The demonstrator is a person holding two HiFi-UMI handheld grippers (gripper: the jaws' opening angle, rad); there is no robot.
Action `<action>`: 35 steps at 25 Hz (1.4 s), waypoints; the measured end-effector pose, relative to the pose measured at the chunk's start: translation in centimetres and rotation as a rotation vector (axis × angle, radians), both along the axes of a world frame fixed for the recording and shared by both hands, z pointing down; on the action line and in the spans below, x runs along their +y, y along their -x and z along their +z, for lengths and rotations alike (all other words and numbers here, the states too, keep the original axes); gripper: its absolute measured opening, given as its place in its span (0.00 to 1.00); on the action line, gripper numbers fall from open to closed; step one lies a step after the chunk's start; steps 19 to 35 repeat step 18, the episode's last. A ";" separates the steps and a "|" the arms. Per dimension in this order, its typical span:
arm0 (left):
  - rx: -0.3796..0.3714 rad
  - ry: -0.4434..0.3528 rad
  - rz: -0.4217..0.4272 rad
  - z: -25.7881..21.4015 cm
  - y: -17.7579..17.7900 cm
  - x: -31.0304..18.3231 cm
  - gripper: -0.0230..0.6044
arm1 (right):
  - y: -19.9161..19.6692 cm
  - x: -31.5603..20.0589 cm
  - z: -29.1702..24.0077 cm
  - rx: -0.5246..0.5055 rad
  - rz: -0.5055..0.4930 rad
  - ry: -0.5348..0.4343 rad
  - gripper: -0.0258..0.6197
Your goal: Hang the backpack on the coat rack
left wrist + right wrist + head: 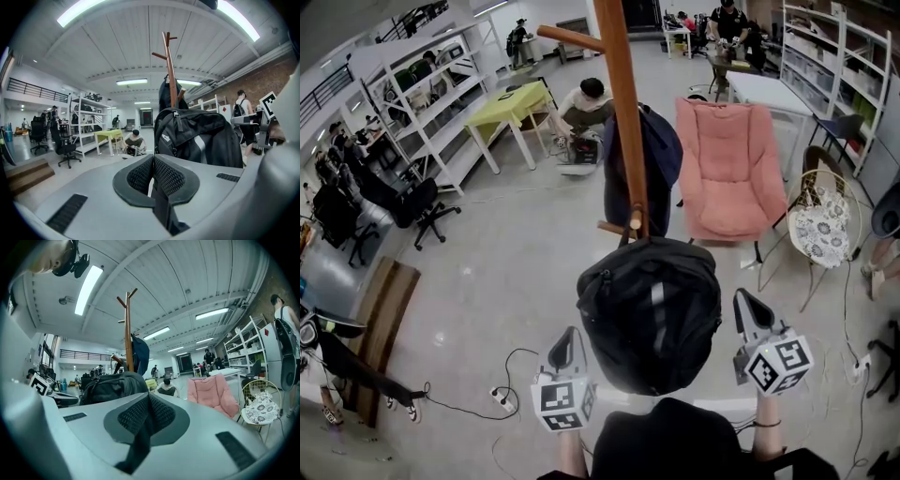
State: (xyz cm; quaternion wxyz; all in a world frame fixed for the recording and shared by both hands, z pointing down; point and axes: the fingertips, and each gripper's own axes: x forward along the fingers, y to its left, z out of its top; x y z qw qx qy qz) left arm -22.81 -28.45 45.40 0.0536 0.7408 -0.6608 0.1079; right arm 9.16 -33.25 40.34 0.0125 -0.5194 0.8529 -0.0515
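Observation:
The black backpack (649,314) hangs against the wooden coat rack (623,112), its top loop at a low peg (634,223). A dark blue jacket (661,150) hangs higher on the same pole. My left gripper (566,349) is just left of the bag and my right gripper (748,309) just right of it, both apart from it. In the left gripper view the backpack (197,136) and rack (171,75) fill the middle beyond the shut left gripper (153,161). The right gripper (148,401) is shut too, with the backpack (110,385) to its left. Nothing is held.
A pink folding chair (729,169) stands right of the rack, and a wicker chair with a patterned cushion (822,230) further right. A person crouches on the floor (584,108) by a yellow-green table (508,108). An office chair (417,202) and a power strip with cables (502,398) are at the left.

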 end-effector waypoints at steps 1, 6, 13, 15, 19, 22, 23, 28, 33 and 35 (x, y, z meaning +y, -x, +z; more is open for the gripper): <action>0.000 0.000 0.000 -0.1 0.0 -0.1 0.07 | 0.0 -0.1 0.1 0.001 -0.001 0.002 0.06; -0.006 0.001 0.000 -0.3 0.1 -0.3 0.07 | 0.3 -0.5 0.2 0.020 -0.003 0.002 0.06; -0.010 0.010 0.006 0.0 0.1 -0.6 0.07 | 0.3 -0.9 0.5 0.015 0.004 0.014 0.06; -0.012 0.010 0.005 0.0 0.3 -0.7 0.07 | 0.3 -0.9 0.6 0.012 0.007 0.020 0.06; -0.015 0.012 0.000 0.1 0.5 -0.6 0.07 | 0.2 -0.9 0.7 0.008 0.009 0.026 0.06; -0.015 0.012 0.000 0.1 0.5 -0.6 0.07 | 0.2 -0.9 0.7 0.008 0.009 0.026 0.06; -0.015 0.012 0.000 0.1 0.5 -0.6 0.07 | 0.2 -0.9 0.7 0.008 0.009 0.026 0.06; -0.015 0.012 0.000 0.1 0.5 -0.6 0.07 | 0.2 -0.9 0.7 0.008 0.009 0.026 0.06; -0.015 0.012 0.000 0.1 0.5 -0.6 0.07 | 0.2 -0.9 0.7 0.008 0.009 0.026 0.06; -0.015 0.012 0.000 0.1 0.5 -0.6 0.07 | 0.2 -0.9 0.7 0.008 0.009 0.026 0.06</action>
